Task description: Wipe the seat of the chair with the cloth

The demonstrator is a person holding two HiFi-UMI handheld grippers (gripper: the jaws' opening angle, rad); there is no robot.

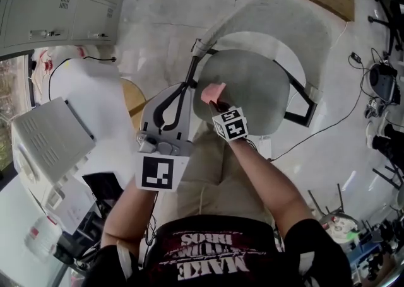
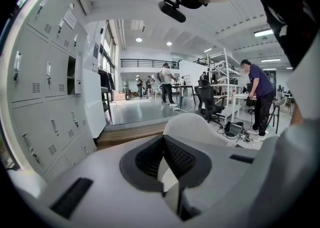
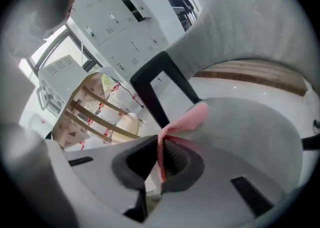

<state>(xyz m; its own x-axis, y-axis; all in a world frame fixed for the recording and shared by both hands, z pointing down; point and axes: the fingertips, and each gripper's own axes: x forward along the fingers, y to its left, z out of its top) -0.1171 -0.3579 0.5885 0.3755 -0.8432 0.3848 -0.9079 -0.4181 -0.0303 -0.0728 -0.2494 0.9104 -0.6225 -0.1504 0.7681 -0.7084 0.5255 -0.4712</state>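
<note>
1. The chair (image 1: 287, 24) stands ahead of the person, with its grey seat (image 1: 259, 90) facing up.
2. The left hand-held gripper (image 1: 196, 48) has its jaws together on nothing, with the tips near the seat's left rear corner.
3. The right hand-held gripper (image 1: 218, 100) is clamped on the cloth above the seat's left edge.
4. The pink cloth (image 1: 212, 91) sticks out of those jaws over the seat.

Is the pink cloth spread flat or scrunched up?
Scrunched up: the right gripper pinches the cloth, and a folded flap sticks out by the chair seat.
</note>
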